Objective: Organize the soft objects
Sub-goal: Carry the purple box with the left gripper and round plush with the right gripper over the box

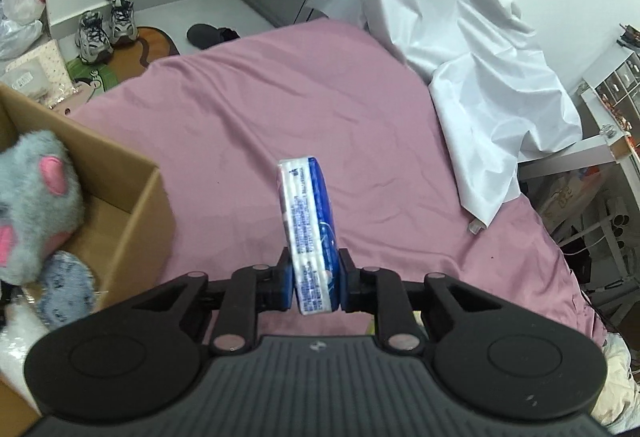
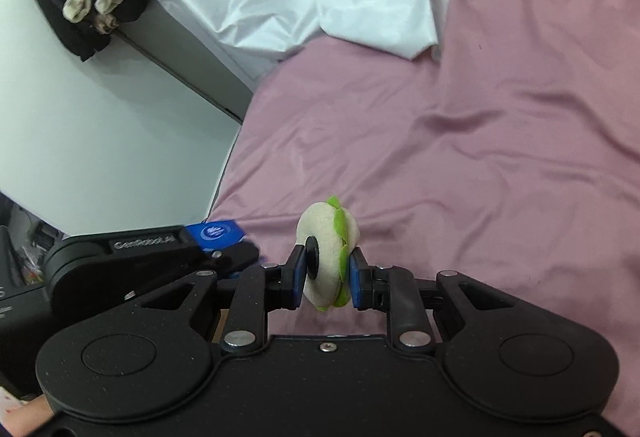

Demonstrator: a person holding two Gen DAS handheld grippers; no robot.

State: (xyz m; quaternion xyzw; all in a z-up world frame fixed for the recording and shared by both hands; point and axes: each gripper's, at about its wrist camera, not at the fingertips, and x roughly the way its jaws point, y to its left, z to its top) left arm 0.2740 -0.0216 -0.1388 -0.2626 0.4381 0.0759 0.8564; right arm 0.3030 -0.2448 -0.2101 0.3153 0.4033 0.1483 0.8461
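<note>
Blue-and-white, the tissue pack (image 1: pixel 310 233) is standing on edge above the pink bedsheet (image 1: pixel 248 109), pinched by the left gripper (image 1: pixel 314 287), while the right gripper (image 2: pixel 326 277) is clamping a cream-and-green felt toy (image 2: pixel 326 253). Swinging left toward the cardboard box (image 1: pixel 132 205) (grey plush (image 1: pixel 34 197) already inside) looks sensible, lowering past its rim before releasing.

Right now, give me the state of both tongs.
Left tongs: closed on the tissue pack.
Right tongs: closed on the felt toy.
</note>
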